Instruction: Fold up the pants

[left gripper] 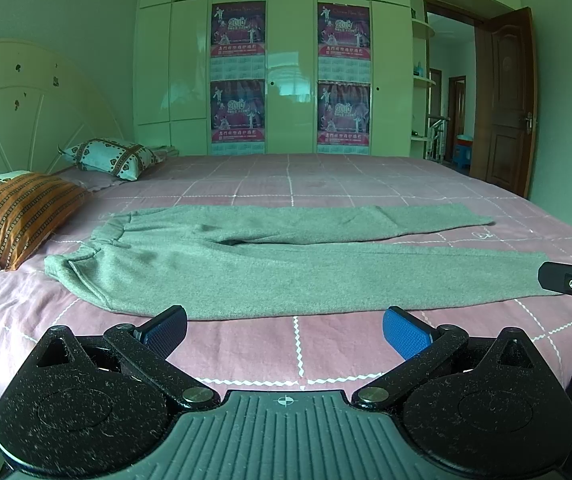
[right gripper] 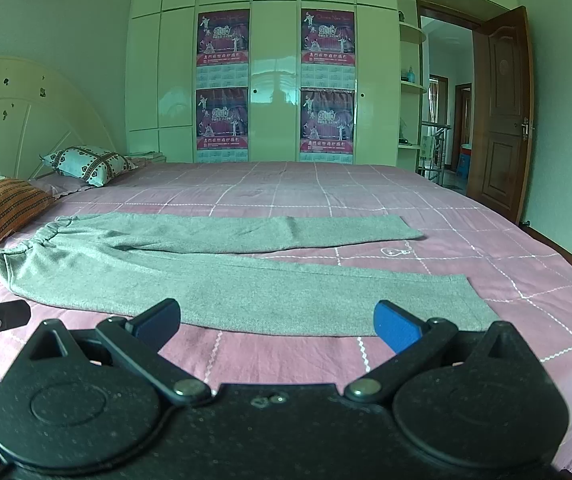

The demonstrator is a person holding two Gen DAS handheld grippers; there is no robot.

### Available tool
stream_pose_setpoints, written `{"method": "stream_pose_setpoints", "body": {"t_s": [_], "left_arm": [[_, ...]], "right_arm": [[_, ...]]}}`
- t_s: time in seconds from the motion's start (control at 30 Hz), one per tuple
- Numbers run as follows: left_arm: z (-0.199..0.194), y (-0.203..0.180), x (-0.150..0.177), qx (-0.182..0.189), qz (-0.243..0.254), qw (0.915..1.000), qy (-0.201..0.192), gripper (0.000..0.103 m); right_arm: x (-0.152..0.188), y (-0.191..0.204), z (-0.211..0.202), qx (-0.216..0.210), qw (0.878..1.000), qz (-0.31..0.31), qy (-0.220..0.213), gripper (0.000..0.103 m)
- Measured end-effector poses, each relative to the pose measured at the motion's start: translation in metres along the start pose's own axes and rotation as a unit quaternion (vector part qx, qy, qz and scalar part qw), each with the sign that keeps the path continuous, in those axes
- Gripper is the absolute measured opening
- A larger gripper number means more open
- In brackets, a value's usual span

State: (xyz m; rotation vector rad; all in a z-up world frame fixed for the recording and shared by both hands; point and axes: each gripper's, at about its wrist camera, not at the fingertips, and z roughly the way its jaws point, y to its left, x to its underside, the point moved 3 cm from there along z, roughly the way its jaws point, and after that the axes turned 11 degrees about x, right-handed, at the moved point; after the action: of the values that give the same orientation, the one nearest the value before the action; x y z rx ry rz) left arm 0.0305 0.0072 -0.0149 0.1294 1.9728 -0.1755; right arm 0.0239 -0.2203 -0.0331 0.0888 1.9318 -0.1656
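Nearest my left camera, the left gripper (left gripper: 285, 330) hangs low and level over the near strip of the bed (left gripper: 254, 354), its blue-padded fingers (left gripper: 404, 334) spread wide and holding nothing, the tips just short of the near hem of the pants (left gripper: 270, 276). My right gripper (right gripper: 277, 324) sits in the same pose further along, jaws also wide and empty, pads close to the nearer leg's edge but not touching it as far as I can see. The grey pants lie flat across the pink checked bedspread, waistband toward the pillows (left gripper: 18, 216) on the left, the two legs splayed slightly apart, cuffs to the right. Bare bedspread runs beyond the far leg up to the wardrobe (right gripper: 274, 76). An open door (right gripper: 504, 112) stands at right.
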Motion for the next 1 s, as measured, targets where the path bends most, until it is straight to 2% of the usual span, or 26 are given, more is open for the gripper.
{"method": "stream_pose_setpoints", "body": {"t_s": [1.0], "left_arm": [[0.0014, -0.0015, 0.0009, -0.006, -0.001, 1.0, 0.003, 0.103]], "right_arm": [[0.0043, 0.0004, 0.0066, 0.001, 1.0, 0.001, 0.005, 0.097]]}}
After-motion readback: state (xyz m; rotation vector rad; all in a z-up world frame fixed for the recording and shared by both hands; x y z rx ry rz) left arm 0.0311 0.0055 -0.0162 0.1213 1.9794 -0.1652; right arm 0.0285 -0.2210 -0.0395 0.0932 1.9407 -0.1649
